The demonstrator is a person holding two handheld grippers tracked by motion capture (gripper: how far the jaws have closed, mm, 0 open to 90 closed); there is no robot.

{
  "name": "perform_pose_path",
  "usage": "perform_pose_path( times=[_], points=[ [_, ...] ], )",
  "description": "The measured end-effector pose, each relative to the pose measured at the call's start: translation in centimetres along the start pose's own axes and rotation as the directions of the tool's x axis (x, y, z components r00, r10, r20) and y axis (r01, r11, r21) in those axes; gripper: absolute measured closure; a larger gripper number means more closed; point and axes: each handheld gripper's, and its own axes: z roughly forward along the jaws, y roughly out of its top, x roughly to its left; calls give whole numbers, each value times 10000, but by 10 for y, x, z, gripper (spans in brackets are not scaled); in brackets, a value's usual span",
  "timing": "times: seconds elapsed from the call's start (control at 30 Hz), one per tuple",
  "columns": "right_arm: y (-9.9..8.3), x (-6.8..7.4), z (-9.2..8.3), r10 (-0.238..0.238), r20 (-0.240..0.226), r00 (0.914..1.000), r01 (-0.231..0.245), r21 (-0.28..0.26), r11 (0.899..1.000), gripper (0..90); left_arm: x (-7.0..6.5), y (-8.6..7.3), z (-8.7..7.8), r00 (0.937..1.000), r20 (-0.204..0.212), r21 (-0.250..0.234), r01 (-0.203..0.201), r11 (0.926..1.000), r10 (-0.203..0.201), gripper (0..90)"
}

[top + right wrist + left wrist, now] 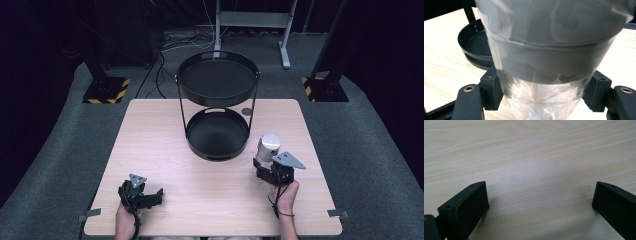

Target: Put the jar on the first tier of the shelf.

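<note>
While right gripper [541, 100] jaws clamp clear wrapped cup [549, 50], cup top cut off; left gripper [539, 205] jaws open, empty.

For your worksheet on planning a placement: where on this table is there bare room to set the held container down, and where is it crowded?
Bare wood lies left of the two-tier black stand, and between the left hand-held gripper and the right hand-held gripper. It is crowded at the middle back, where the stand sits, with the container just right of its lower tray.

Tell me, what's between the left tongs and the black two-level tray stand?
Nothing: in the high view, just bare wooden table lies between the left tongs and the tray stand. The right tongs hold a clear cup off to the side.
</note>
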Motion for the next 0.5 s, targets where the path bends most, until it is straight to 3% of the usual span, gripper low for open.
perform_pose_path(
  times=[0.5],
  points=[
    [10,12,6,-304,-281,9991,305,28,9995,295,0,0,0,10000,-7,4,15,10000,-15,0]
  ],
)
